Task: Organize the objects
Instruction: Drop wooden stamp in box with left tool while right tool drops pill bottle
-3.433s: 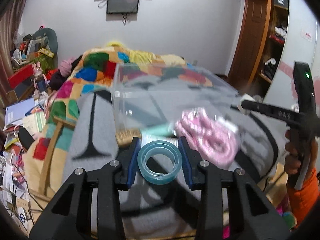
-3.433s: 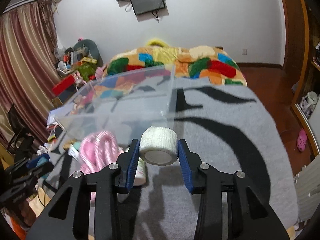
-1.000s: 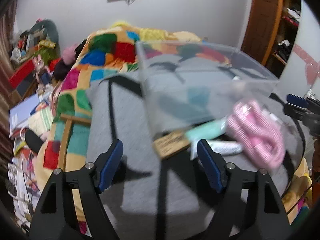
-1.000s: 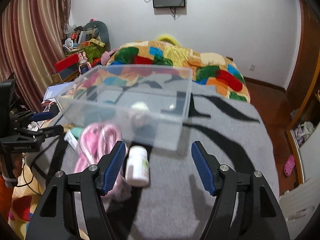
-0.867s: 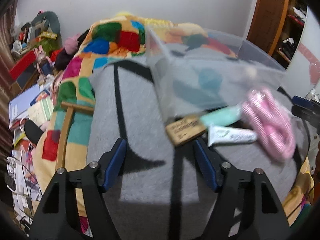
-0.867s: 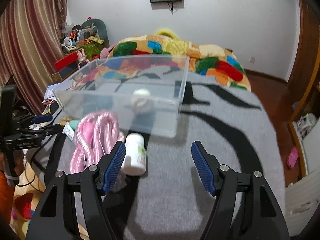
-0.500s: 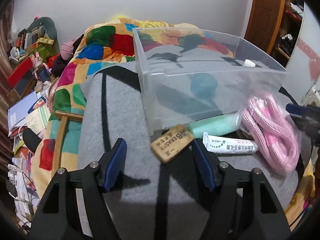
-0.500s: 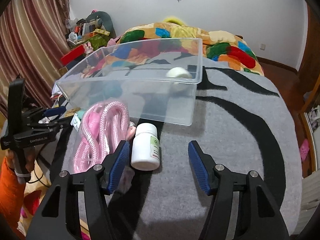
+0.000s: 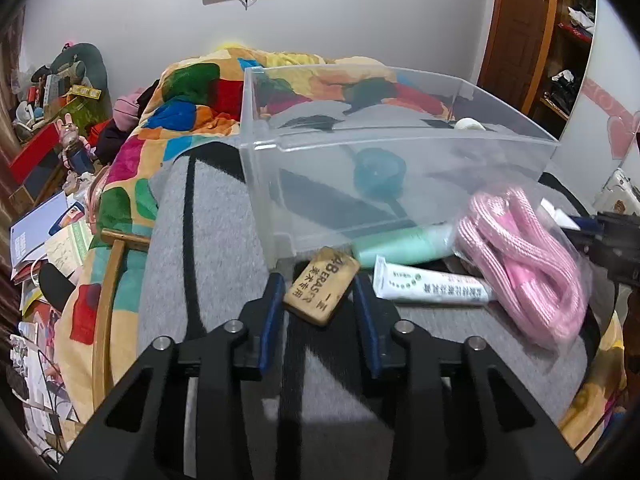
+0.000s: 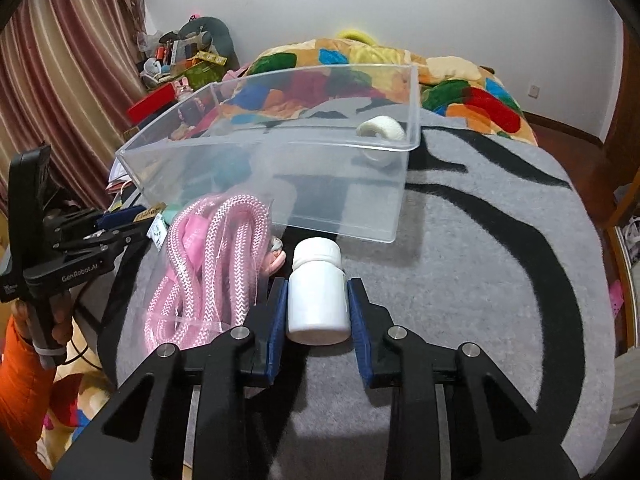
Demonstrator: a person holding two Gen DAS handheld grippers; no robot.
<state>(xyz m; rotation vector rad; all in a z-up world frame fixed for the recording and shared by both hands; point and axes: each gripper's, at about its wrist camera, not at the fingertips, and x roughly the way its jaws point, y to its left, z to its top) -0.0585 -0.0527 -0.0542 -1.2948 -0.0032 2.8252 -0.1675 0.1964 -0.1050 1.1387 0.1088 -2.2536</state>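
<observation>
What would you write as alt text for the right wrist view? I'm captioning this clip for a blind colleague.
The right gripper closes its blue-padded jaws around a white bottle lying on a grey rug, beside a bagged pink rope. Behind them a clear plastic bin holds a white tape roll.

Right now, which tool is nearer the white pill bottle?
Right. The right tool has its pads on either side of the white pill bottle; the left tool is across the pink rope bag, around the wooden tag.
</observation>
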